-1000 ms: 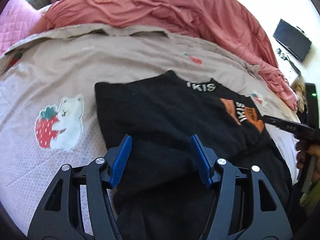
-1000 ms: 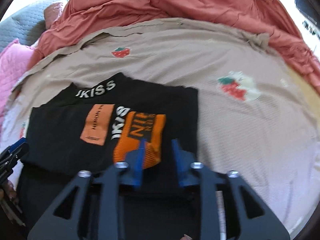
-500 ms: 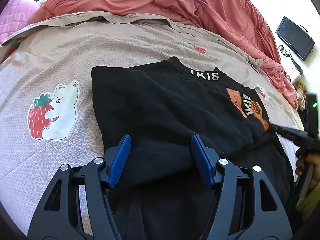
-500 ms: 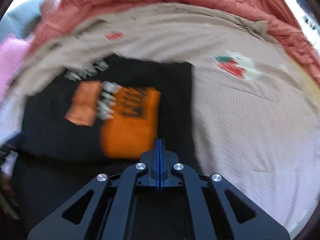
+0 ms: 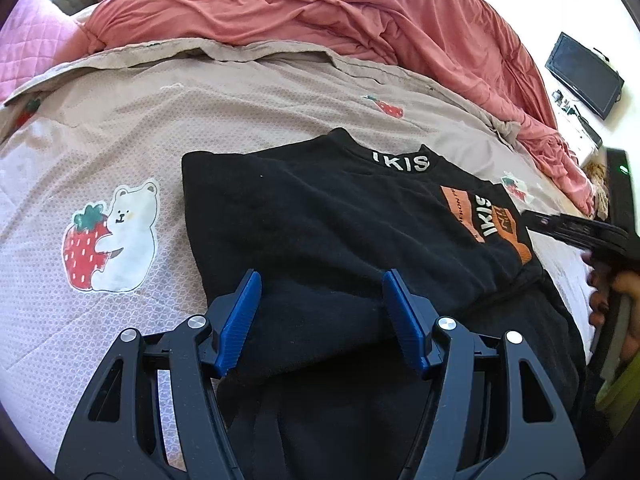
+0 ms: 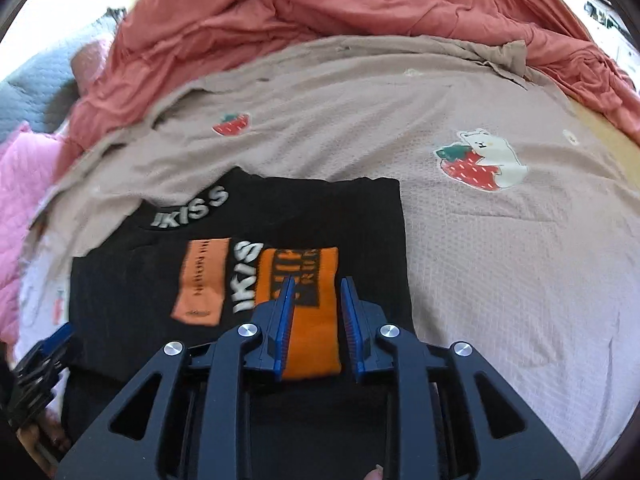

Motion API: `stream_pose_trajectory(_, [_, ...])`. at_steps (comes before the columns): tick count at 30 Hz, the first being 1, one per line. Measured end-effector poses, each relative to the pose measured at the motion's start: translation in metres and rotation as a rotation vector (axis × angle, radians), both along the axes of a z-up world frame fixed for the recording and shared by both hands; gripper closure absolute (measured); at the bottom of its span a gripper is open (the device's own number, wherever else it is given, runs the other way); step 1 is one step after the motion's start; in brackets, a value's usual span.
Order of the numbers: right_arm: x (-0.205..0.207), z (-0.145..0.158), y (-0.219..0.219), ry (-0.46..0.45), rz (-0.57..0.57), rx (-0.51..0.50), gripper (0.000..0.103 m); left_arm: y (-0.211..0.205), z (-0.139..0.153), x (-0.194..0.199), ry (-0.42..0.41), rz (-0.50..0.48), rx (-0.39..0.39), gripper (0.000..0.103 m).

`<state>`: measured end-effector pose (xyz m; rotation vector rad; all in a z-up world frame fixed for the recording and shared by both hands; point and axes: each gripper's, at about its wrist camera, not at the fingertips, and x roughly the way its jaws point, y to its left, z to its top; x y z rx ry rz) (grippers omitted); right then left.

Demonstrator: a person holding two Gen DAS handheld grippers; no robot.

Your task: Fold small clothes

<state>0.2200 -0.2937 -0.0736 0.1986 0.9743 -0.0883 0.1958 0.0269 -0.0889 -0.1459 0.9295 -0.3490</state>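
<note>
A black top (image 5: 320, 224) with white "IKISS" lettering on the collar and orange patches lies partly folded on the bed; it also shows in the right wrist view (image 6: 240, 264). My left gripper (image 5: 322, 280) is open, its blue pads either side of the folded near-left part of the top. My right gripper (image 6: 316, 286) is open a little, with nothing gripped, just above the orange patch (image 6: 312, 312) near the top's right side. The right gripper also shows at the right edge of the left wrist view (image 5: 576, 228).
The top lies on a beige bedspread (image 5: 120, 136) printed with bears and strawberries. A crumpled red duvet (image 5: 320, 12) fills the far side. A pink quilted pillow (image 5: 32, 52) is at the far left. A dark monitor (image 5: 584, 74) stands at the far right.
My right gripper was shut half a second ago and has opened a little over the orange patch. My left gripper has stayed open over the top, with the view shifting slightly.
</note>
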Motion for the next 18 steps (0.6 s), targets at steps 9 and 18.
stream_pose_trajectory(9, [0.007, -0.018, 0.010, 0.033, 0.037, -0.022, 0.098, -0.003, 0.000, 0.000, 0.003, -0.005, 0.011, 0.047])
stream_pose_trajectory(18, [-0.001, -0.022, -0.007, 0.026, -0.002, -0.113, 0.097, -0.009, -0.005, -0.001, 0.022, -0.024, 0.031, 0.047])
